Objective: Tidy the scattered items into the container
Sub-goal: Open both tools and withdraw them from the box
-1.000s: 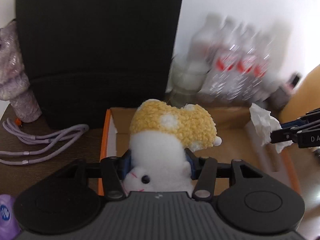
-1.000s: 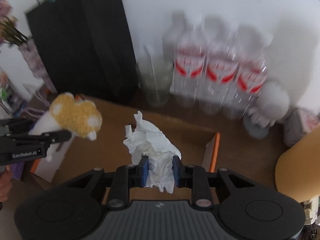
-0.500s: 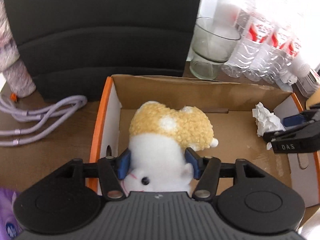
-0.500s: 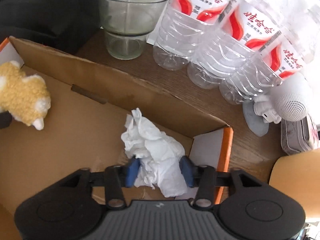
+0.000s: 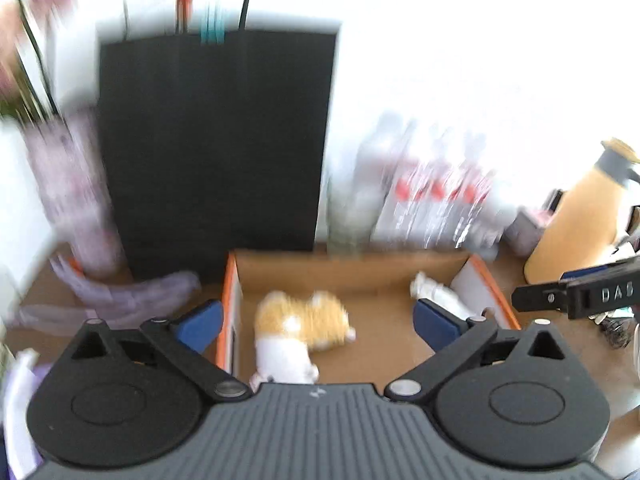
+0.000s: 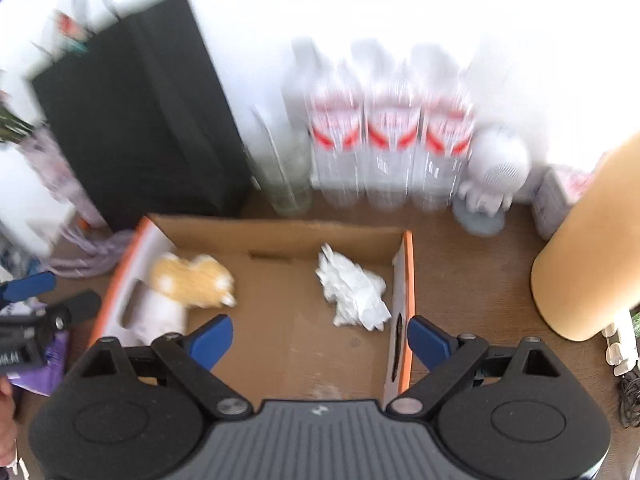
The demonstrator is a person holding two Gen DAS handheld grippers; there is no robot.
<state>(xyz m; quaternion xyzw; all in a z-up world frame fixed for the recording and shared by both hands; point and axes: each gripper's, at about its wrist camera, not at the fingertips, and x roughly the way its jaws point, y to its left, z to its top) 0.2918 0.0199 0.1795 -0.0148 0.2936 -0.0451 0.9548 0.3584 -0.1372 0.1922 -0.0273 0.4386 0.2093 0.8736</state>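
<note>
Hand-held gripper (image 6: 320, 336) opening, crumpled white tissue (image 6: 354, 296) in box (image 6: 407, 280)

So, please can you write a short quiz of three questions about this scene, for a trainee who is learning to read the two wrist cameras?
1. True or false: the plush toy lies inside the cardboard box.
2. The crumpled tissue lies nearest which wall of the box, seen from the right wrist? A. left B. right C. near
3. Fill in: the left gripper and right gripper each hold ____.

Key: 1. true. 2. B. 3. nothing; both sets of jaws are opening, with no pad touching an item.
</note>
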